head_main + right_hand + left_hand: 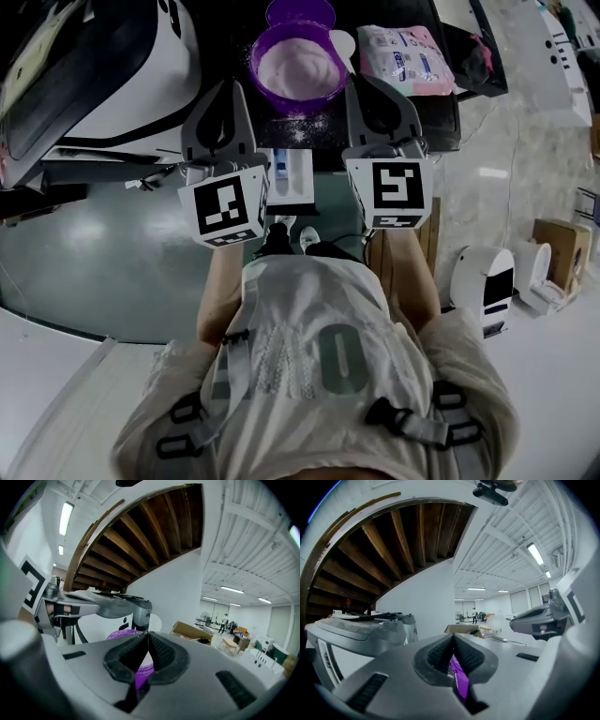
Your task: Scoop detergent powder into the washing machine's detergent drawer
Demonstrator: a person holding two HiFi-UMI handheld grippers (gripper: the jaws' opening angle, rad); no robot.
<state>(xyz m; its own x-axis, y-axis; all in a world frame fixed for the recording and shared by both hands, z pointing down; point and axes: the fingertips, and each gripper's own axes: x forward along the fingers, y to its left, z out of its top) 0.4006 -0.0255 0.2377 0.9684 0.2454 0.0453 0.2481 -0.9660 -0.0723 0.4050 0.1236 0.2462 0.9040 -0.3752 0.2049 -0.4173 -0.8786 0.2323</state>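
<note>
A purple bowl [298,66] of white detergent powder stands on a dark top, with a white scoop [342,42] lying just to its right. The white detergent drawer [291,173] is pulled open below the bowl, between my two grippers. My left gripper [228,86] is raised at the bowl's near left, shut and holding nothing. At the bowl's near right, my right gripper [359,80] is also shut and holding nothing. Purple from the bowl [459,677] shows beneath the closed left gripper [453,637]. The bowl [119,633] also sits just beyond the right gripper [148,634].
A purple lid [300,11] lies behind the bowl and a detergent bag [405,58] to its right. Spilled powder [300,127] dusts the dark top. The washing machine [103,66] is at the left. White appliances [487,277] and a box [562,248] stand on the floor at right.
</note>
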